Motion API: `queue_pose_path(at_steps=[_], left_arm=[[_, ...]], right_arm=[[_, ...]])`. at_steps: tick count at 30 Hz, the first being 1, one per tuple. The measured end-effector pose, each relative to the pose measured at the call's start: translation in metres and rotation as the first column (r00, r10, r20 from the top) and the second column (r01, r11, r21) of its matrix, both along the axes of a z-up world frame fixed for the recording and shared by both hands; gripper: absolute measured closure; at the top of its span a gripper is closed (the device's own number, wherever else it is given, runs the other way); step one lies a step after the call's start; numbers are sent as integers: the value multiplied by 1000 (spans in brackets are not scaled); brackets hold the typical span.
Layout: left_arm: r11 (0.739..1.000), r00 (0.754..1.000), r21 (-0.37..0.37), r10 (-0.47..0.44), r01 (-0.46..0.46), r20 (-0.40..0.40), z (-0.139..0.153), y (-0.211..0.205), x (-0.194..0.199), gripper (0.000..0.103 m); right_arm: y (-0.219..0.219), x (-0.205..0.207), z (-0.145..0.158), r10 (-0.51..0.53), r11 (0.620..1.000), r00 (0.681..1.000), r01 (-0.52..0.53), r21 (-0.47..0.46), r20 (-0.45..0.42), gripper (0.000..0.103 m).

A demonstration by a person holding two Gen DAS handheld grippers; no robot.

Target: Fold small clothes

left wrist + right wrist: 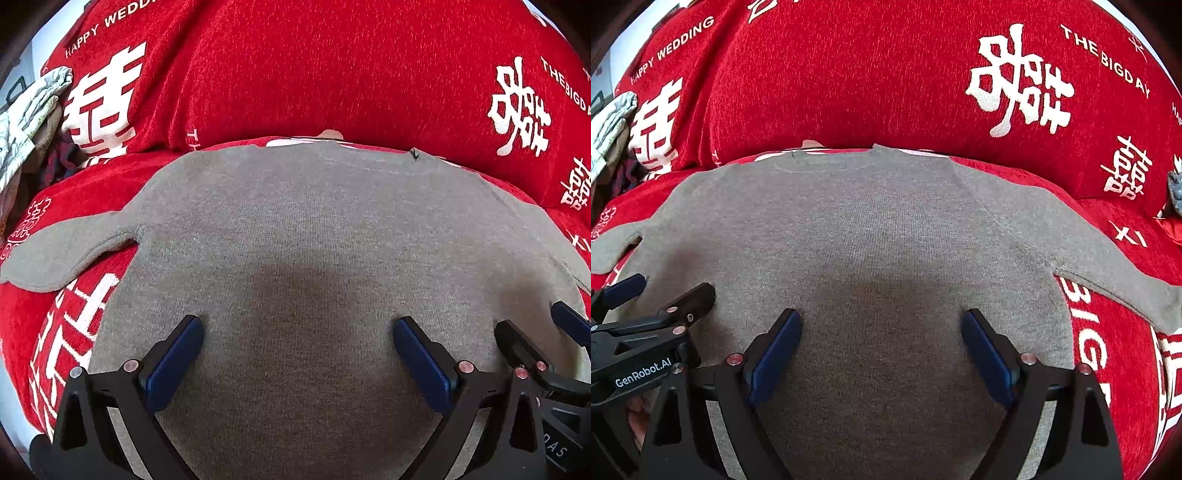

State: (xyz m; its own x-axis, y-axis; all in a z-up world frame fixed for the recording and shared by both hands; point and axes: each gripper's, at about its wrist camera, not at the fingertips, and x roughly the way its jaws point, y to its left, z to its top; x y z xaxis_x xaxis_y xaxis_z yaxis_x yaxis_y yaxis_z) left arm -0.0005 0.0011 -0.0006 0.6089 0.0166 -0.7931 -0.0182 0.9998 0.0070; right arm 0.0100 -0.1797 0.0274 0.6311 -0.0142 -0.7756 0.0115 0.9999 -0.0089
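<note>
A small grey knit sweater [303,229] [871,221] lies flat on a red sofa seat, neck toward the backrest, both sleeves spread out sideways. The left sleeve [62,254] runs to the left, the right sleeve [1115,280] to the right. My left gripper [298,325] hovers over the sweater's lower middle, open, nothing between its blue pads. My right gripper [882,315] hangs beside it over the same part, also open and holding nothing. Each gripper shows at the edge of the other's view: the right gripper [535,325] and the left gripper [661,291].
The sofa cover [332,74] [849,74] is red with white characters and lettering; its backrest rises just behind the sweater's neck. A heap of other clothes [29,122] [609,136] lies at the far left end. A small grey item [1174,192] sits at the right edge.
</note>
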Motion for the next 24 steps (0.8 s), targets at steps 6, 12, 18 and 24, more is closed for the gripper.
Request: queue_pose_path(at_steps=[6,12,18,24], left_arm=[[1000,1000,-1,-1,1,2,1,0,0,0],[1000,1000,-1,-1,1,2,1,0,0,0],[1000,1000,1,2,-2,-5,2,-2,1,0],[1000,998,0,20,-20,-58,5,-2,8,0]], right_arm=[[-2,-2,1,-29,1000,1000,29,8,1,12],[-1,2,0,-21,1000,1000,21,-5,-9,9],[-1,2,-1,-24,1000,1000,24,-4,-12,9],[-2,5,-2,-14,1000,999,14,5,-38,7]])
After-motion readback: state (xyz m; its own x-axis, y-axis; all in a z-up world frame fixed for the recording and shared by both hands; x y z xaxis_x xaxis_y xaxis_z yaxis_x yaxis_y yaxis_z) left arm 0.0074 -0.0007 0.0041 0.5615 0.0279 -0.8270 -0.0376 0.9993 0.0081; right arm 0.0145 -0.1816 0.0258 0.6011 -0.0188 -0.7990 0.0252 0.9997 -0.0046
